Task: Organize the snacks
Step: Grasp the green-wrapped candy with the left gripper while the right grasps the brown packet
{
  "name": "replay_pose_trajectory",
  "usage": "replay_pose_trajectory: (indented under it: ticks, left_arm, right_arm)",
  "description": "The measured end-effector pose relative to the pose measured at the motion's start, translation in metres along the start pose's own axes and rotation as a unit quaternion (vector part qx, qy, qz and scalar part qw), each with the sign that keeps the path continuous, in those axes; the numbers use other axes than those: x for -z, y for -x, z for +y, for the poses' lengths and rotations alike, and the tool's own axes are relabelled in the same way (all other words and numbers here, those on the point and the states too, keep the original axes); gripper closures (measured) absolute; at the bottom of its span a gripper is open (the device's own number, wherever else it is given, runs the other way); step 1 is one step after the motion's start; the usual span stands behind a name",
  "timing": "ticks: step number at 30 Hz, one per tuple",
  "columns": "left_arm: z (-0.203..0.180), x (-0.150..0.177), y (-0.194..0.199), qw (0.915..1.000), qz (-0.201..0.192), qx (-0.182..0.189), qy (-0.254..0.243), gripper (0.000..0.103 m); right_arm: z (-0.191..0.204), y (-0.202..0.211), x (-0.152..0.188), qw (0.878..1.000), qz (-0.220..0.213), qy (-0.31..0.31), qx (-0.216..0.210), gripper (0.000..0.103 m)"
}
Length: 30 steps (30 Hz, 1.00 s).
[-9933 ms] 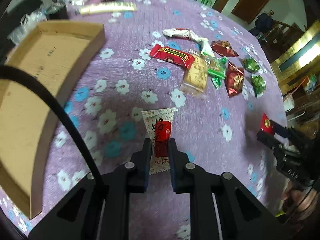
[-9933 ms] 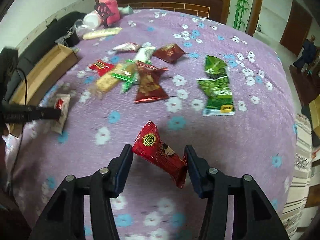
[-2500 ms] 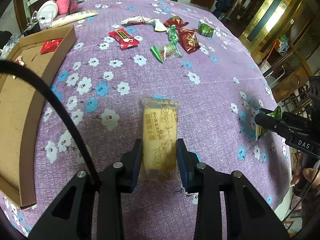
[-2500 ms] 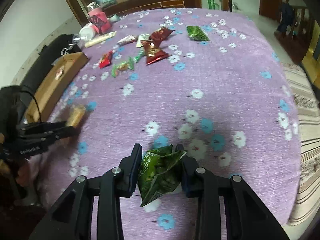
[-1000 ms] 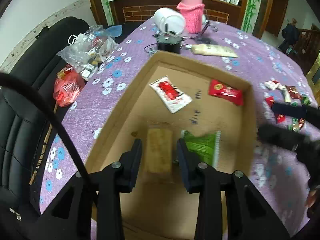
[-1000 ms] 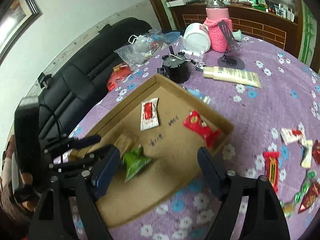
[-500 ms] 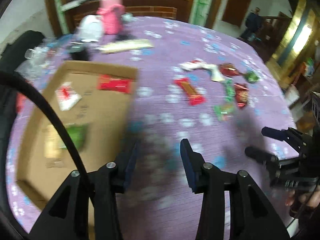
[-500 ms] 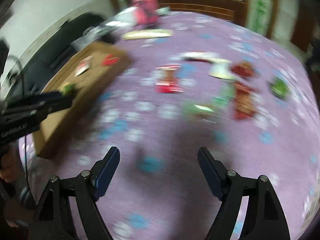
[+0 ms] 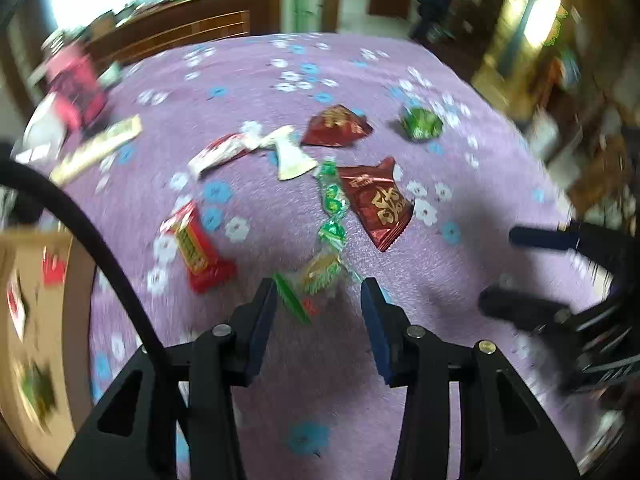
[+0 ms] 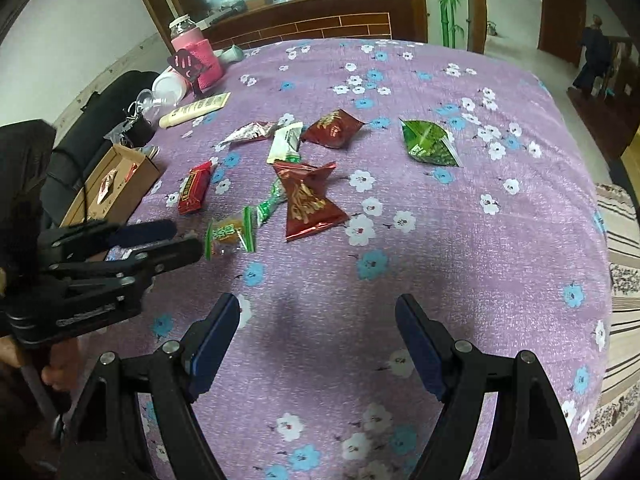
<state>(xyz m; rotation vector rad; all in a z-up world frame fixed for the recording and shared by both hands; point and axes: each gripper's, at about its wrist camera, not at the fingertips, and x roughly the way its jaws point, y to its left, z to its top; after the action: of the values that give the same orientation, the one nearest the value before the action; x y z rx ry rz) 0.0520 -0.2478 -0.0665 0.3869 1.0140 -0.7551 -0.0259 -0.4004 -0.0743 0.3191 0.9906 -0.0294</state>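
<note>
Snack packets lie scattered on the purple flowered tablecloth. My left gripper is open and empty, hovering just short of a small green-and-orange packet. Beyond it lie a red bar, a dark red packet, a green candy strip, a white wrapper and a green packet. My right gripper is open wide over bare cloth, nothing between its fingers. The cardboard box at the left holds a few packets.
A pink jar, a white cup, a cream tube and a small dark object stand at the table's far left. A black chair is behind the box. A striped rug lies right of the table.
Both grippers swung away from the cardboard box to the scattered snacks. The biscuit and green packet stay in the box. The left gripper now sits just before the green-and-orange packet.
</note>
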Motion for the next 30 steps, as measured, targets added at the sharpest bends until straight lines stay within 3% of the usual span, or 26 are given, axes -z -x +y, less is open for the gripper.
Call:
replay_pose_trajectory:
  ticks: [9,12,15,20,23,25,27,30]
  left_arm:
    - [0.002,-0.012,-0.035,0.9907,0.084,0.018,-0.106,0.058]
    - [-0.002,-0.015,-0.037,0.9889,0.082,0.02,-0.122,0.058]
    - [0.0,-0.02,-0.039,0.9904,0.081,0.03,-0.108,0.064]
    - [-0.002,-0.019,-0.037,0.9914,0.069,0.029,-0.107,0.068]
    - [-0.002,-0.016,-0.035,0.9918,0.062,0.031,-0.107,0.069]
    - [0.0,-0.016,-0.034,0.9922,0.062,0.032,-0.104,0.069]
    - [0.001,-0.015,-0.029,0.992,0.059,0.035,-0.106,0.069]
    - [0.001,-0.015,-0.016,0.9913,0.049,0.043,-0.115,0.069]
  right_arm:
    - [-0.015,-0.019,-0.02,1.0,0.002,0.024,-0.019,0.023]
    - [-0.009,-0.032,-0.032,0.998,0.0,0.057,-0.023,0.023]
    - [0.001,-0.048,-0.041,0.995,0.0,0.093,-0.025,0.023]
    - [0.001,-0.068,-0.055,0.995,0.012,0.091,-0.038,0.024]
    - [0.005,-0.075,-0.061,0.993,0.012,0.115,-0.035,0.038]
    - [0.007,-0.077,-0.064,0.991,0.015,0.126,-0.032,0.056]
    - [0.005,-0.078,-0.066,0.991,0.019,0.123,-0.043,0.067]
    - [0.008,-0.078,-0.064,0.99,0.025,0.136,-0.035,0.07]
